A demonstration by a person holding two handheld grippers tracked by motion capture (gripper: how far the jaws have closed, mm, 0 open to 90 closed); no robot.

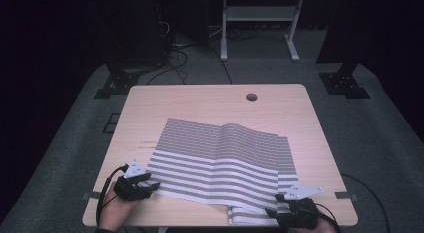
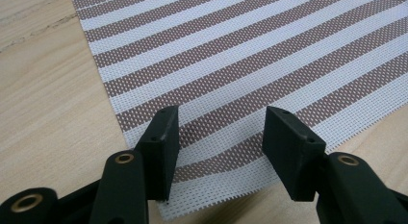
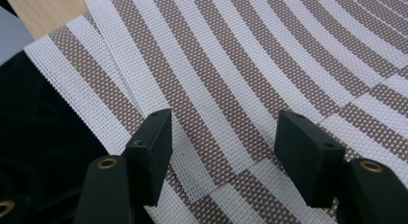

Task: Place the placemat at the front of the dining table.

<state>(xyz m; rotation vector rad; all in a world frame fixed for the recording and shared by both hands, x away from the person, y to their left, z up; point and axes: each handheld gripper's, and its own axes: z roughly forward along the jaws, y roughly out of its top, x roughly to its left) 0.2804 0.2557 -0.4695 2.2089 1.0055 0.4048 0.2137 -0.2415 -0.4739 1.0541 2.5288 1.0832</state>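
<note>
While the striped mat (image 1: 220,160) is lying across the table (image 1: 200,100) from above, its near-right corner is overhanging. Left gripper (image 2: 219,132) is hovering spread over the corner. Right gripper (image 3: 223,147) is gaping above stacked layers; pinching just one could be dragging them askew.

Mat (image 1: 220,158) lies on table (image 1: 200,100), overhanging its near edge

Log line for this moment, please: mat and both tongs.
mat: striped, on table, near right corner folded | left tongs: open over near left corner | right tongs: open over folded corner | nothing gripped
</note>
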